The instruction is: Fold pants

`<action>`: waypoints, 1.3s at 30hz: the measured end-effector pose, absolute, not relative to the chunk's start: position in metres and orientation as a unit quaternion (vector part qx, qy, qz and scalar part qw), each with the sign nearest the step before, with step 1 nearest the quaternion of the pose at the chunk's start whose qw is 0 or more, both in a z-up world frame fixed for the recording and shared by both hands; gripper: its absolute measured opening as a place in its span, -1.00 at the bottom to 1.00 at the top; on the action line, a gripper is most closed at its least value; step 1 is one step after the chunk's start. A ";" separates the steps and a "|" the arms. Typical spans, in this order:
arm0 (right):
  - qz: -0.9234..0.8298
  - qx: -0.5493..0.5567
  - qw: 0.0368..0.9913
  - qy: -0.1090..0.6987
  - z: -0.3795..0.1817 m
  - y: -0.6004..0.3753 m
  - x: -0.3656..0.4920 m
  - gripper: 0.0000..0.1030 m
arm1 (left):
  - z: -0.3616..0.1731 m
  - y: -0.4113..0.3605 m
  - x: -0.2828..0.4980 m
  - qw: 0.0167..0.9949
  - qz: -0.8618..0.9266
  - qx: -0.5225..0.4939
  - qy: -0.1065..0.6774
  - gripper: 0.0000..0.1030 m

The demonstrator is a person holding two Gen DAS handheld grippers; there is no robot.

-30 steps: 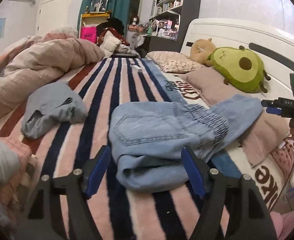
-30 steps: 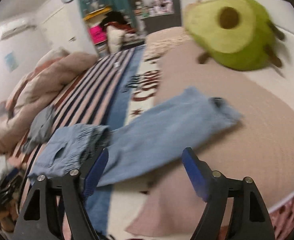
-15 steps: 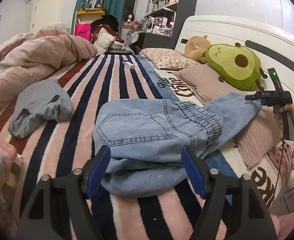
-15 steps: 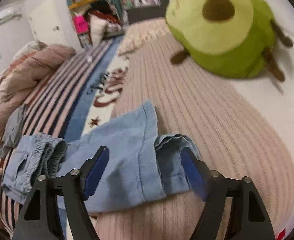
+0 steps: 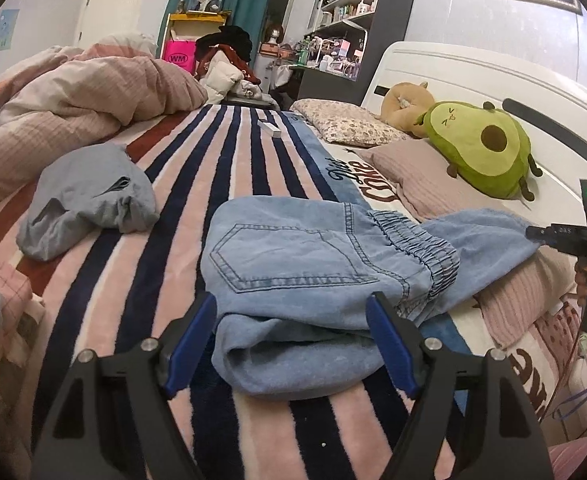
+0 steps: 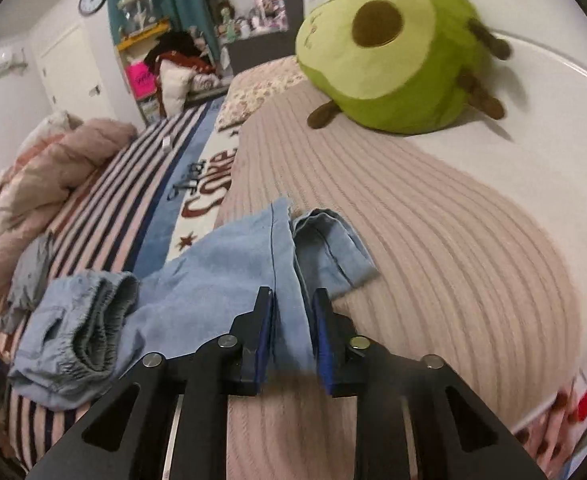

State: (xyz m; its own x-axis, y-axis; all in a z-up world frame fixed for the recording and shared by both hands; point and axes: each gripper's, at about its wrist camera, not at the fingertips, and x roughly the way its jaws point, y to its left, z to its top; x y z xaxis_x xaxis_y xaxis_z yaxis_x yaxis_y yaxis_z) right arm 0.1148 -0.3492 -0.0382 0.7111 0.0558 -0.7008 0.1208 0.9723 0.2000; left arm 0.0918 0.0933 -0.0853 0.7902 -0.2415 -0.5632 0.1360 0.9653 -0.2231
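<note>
On the bed point(image 5: 253, 168), over the striped blanket, the pants point(image 5: 317, 264) lie in front of me, light blue denim with an elastic waistband point(image 5: 417, 248) bunched in the middle. The seat part with its back pocket is near my left tool point(image 5: 291, 344), and the leg runs to the right, up onto the ribbed pink pillow point(image 6: 433, 216). My left tool is released, its two blue pads wide apart on each side of the near fold, and it holds nothing. My right tool point(image 6: 292, 332) has its pads brought close together around the leg cloth near the cuff point(image 6: 329, 240), so I judge it is grasping the pants there, though a narrow gap between the pads remains. The cloth looks soft and thin for denim; I expect it will be light, will hang down and wrinkle when I lift it, and will not slip much from the pads. The elastic part is thicker and will make a lump in any fold. A good place to take hold, I think, is the hem end with the right tool and the waistband edge with the left. Far to the right, the green avocado toy point(image 6: 393, 48) sits near the pillow, and a grey garment point(image 5: 85, 200) lies to the left, well apart from the pants.
</note>
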 end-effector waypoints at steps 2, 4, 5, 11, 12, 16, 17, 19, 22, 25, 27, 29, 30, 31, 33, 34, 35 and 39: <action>0.014 0.153 0.909 0.389 -0.041 -0.354 0.111 0.06 | -0.085 0.094 0.092 0.942 -0.102 -0.090 0.307 0.43; 0.044 0.188 0.897 0.398 -0.047 -0.355 0.110 0.13 | -0.083 0.094 0.092 0.942 -0.105 -0.093 0.306 0.43; 0.050 0.197 0.892 0.403 -0.050 -0.355 0.111 0.14 | -0.082 0.093 0.091 0.942 -0.108 -0.093 0.304 0.43; 0.004 0.157 0.908 0.388 -0.044 -0.348 0.124 0.09 | -0.078 0.091 0.086 0.945 -0.109 -0.081 0.299 0.44; -0.016 0.144 0.914 0.379 -0.040 -0.349 0.124 0.11 | -0.078 0.092 0.085 0.945 -0.107 -0.079 0.298 0.44; -0.014 0.162 0.922 0.352 -0.022 -0.367 0.129 -0.24 | -0.077 0.096 0.086 0.946 -0.104 -0.078 0.296 0.44; 0.002 0.176 0.917 0.358 -0.020 -0.372 0.135 -0.47 | -0.076 0.096 0.088 0.946 -0.105 -0.081 0.296 0.44; 0.028 0.191 0.906 0.377 -0.022 -0.378 0.148 -0.48 | -0.075 0.094 0.094 0.946 -0.106 -0.084 0.294 0.44; 0.022 0.173 0.902 0.395 -0.027 -0.375 0.164 -0.55 | -0.070 0.087 0.104 0.947 -0.111 -0.084 0.291 0.45; 0.018 0.179 0.886 0.426 -0.041 -0.377 0.183 -0.64 | -0.065 0.079 0.110 0.949 -0.117 -0.083 0.282 0.45; 0.027 0.190 0.880 0.435 -0.048 -0.379 0.197 -0.64 | -0.062 0.074 0.114 0.949 -0.120 -0.081 0.279 0.47; 0.037 0.203 0.873 0.441 -0.054 -0.379 0.209 -0.58 | -0.061 0.071 0.120 0.950 -0.117 -0.076 0.280 0.48; 0.040 0.210 0.871 0.442 -0.056 -0.379 0.215 -0.58 | -0.062 0.070 0.122 0.950 -0.115 -0.073 0.282 0.48; 0.044 0.215 0.870 0.441 -0.057 -0.379 0.221 -0.58 | -0.063 0.069 0.124 0.949 -0.112 -0.072 0.284 0.48; 0.050 0.216 0.870 0.441 -0.059 -0.378 0.231 -0.58 | -0.066 0.070 0.128 0.949 -0.106 -0.071 0.289 0.48; 0.052 0.214 0.870 0.441 -0.060 -0.377 0.237 -0.58 | -0.067 0.070 0.130 0.949 -0.104 -0.071 0.290 0.48; 0.054 0.214 0.870 0.440 -0.061 -0.376 0.241 -0.58 | -0.067 0.071 0.131 0.948 -0.102 -0.071 0.292 0.48; 0.058 0.219 0.876 0.426 -0.060 -0.373 0.253 -0.59 | -0.068 0.071 0.135 0.948 -0.097 -0.070 0.294 0.48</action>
